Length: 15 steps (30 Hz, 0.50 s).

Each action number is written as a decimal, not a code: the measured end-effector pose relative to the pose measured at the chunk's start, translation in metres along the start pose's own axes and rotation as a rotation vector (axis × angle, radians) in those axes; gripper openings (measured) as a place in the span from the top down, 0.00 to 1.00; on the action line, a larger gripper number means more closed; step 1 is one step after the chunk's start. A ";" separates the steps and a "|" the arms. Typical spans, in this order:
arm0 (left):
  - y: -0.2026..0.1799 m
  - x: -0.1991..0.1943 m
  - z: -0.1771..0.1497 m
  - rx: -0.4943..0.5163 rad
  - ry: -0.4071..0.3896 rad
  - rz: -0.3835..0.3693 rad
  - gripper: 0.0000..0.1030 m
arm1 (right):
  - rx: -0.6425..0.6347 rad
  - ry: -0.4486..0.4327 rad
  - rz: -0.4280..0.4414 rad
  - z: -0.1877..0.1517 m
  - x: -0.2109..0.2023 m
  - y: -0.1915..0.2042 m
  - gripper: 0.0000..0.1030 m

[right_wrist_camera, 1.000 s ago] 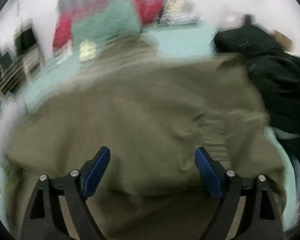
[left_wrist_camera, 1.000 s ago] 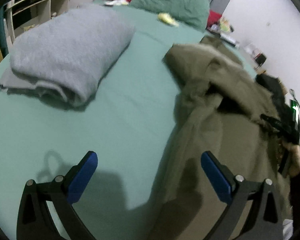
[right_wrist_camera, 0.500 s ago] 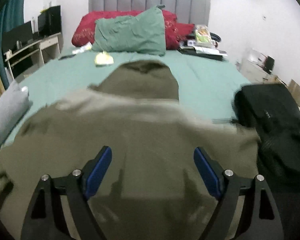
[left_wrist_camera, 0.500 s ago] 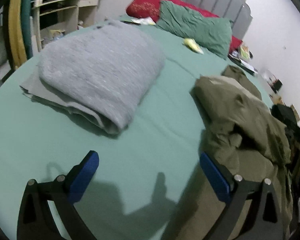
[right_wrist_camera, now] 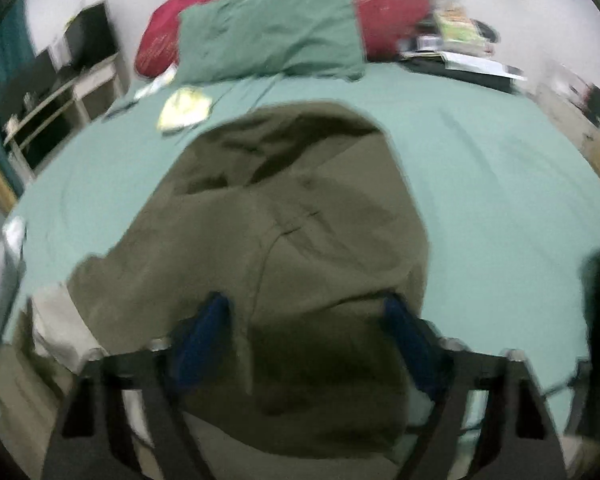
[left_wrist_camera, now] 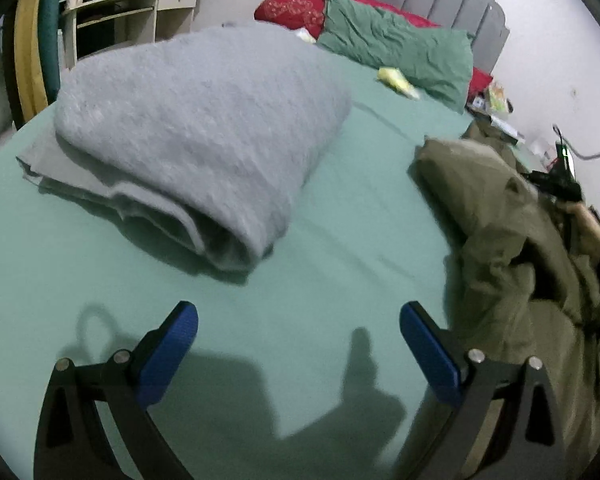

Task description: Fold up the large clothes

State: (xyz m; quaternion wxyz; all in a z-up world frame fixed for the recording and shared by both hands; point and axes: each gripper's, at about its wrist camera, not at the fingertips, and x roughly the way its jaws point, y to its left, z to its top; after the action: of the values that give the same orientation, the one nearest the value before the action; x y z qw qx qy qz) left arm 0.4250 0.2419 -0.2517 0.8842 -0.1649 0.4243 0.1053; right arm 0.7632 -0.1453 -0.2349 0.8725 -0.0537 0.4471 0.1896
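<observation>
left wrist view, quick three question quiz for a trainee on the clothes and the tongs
1. True or false: the left tongs are open with nothing between them.
2. What lies folded on the bed to the left of the olive garment? A) grey blanket B) black jacket C) white towel
3. Short answer: what colour is the bed sheet under both?

Key: 1 true; 2 A; 3 green

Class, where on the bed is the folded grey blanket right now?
In the left wrist view, the grey blanket lies left of centre on the green sheet, left of the olive garment.
</observation>
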 end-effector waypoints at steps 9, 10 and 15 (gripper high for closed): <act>-0.021 -0.013 -0.005 0.064 -0.010 -0.061 0.02 | -0.690 -0.246 -0.233 -0.111 -0.128 0.118 0.97; -0.022 -0.014 -0.006 0.065 -0.007 -0.066 0.02 | -0.747 -0.207 -0.221 -0.136 -0.133 0.126 0.97; -0.027 -0.023 -0.004 0.041 -0.010 -0.098 0.02 | -0.740 0.019 -0.064 -0.213 -0.143 0.119 0.54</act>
State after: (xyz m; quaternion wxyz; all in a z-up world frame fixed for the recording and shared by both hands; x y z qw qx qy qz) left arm 0.4166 0.2138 -0.2309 0.8935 -0.1666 0.4135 0.0538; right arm 0.4806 -0.1324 -0.2381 0.7954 -0.3811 0.3545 0.3106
